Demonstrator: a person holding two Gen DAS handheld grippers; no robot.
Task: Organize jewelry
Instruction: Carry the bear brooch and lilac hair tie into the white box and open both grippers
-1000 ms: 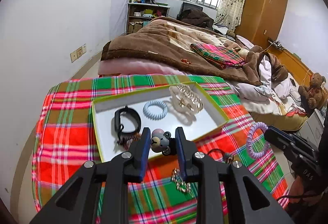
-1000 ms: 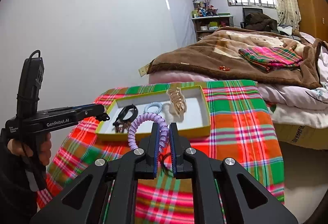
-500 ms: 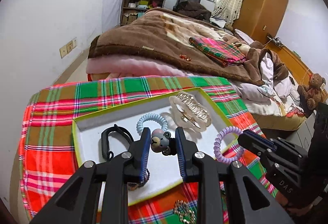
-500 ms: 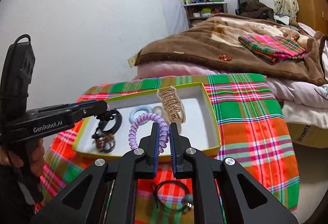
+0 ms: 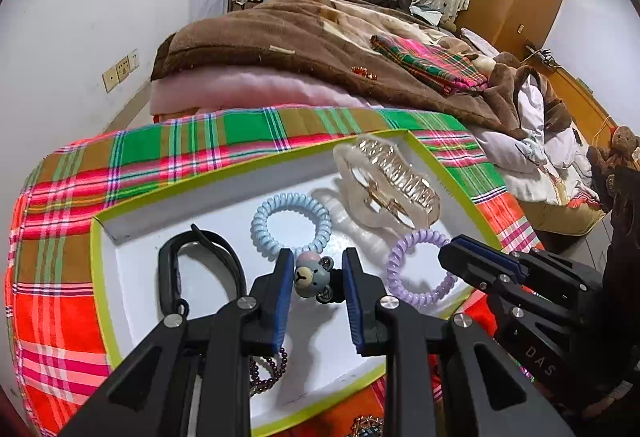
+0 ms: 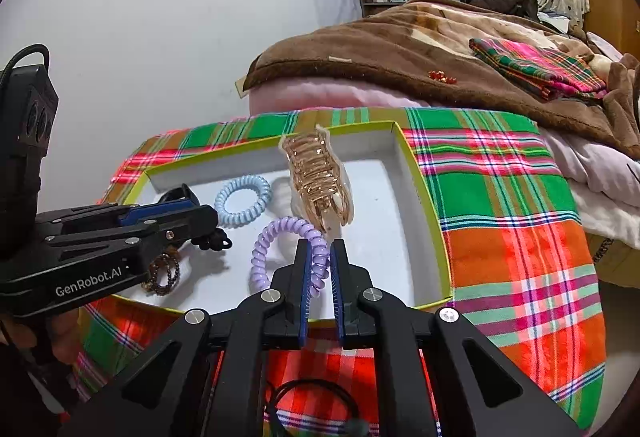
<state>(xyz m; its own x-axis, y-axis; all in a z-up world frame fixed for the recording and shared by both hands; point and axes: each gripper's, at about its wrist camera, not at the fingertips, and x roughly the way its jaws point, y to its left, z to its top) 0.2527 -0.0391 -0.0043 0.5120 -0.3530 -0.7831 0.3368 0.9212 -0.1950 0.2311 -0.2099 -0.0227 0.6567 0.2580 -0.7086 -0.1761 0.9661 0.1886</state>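
Note:
A white tray with a yellow-green rim (image 5: 100, 237) (image 6: 424, 197) lies on the plaid cloth. My left gripper (image 5: 316, 277) is shut on a bear-head hair tie (image 5: 312, 277) and holds it over the tray. My right gripper (image 6: 319, 257) is shut on a purple coil hair tie (image 6: 276, 237) (image 5: 416, 261) over the tray's near right part. In the tray lie a blue coil tie (image 5: 292, 225) (image 6: 243, 199), a clear gold claw clip (image 5: 388, 185) (image 6: 320, 181), a black band (image 5: 200, 261) and a dark bead bracelet (image 5: 268, 369) (image 6: 162, 273).
A black hair tie (image 6: 312, 405) and a gold chain piece (image 5: 364, 425) lie on the plaid cloth (image 6: 500, 197) in front of the tray. A bed with a brown blanket (image 5: 300, 37) stands just behind the table. A white wall is at the left.
Both grippers have moved forward over the tray, each with its hair tie still held. The purple coil now hangs over the tray floor beside the claw clip.

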